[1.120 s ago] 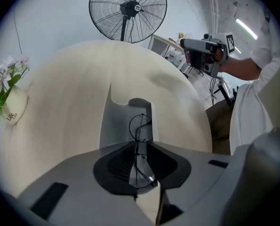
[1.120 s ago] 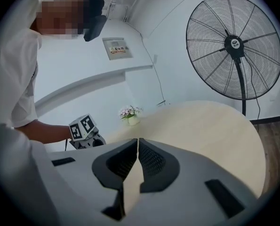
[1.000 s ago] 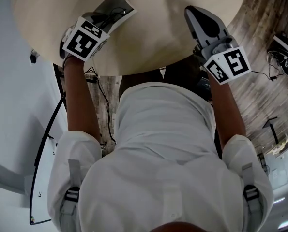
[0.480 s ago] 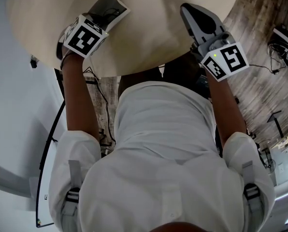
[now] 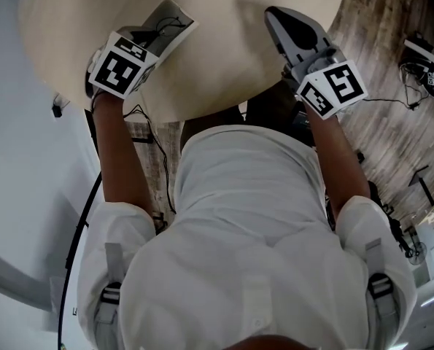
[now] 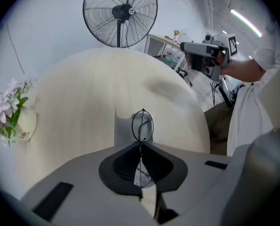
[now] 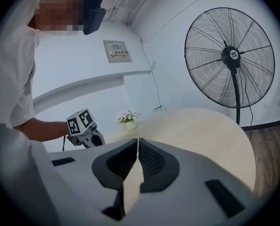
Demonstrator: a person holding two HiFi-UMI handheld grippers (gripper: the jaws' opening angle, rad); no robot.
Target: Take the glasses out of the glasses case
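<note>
Head view: left gripper point(image 5: 174, 14) and right gripper point(image 5: 276, 17) are both over the round pale wood table point(image 5: 224, 57), well apart. The glasses point(image 5: 165, 26) are just a thin dark squiggle at the left one, hard to read.

Left gripper view: jaws clamped on the thin wire frame. Its long axis runs straight out along the jaws, with one round lens poking past the tips and the other sunk between the ribbed black pads. There's a grey shape point(image 6: 123, 126) behind it, can't tell what.

Right gripper view: jaws pressed together, nothing in them. A wire-cage fan point(image 7: 231, 55) stands beyond the table.

Bright even light, fisheye-warped dark edges
</note>
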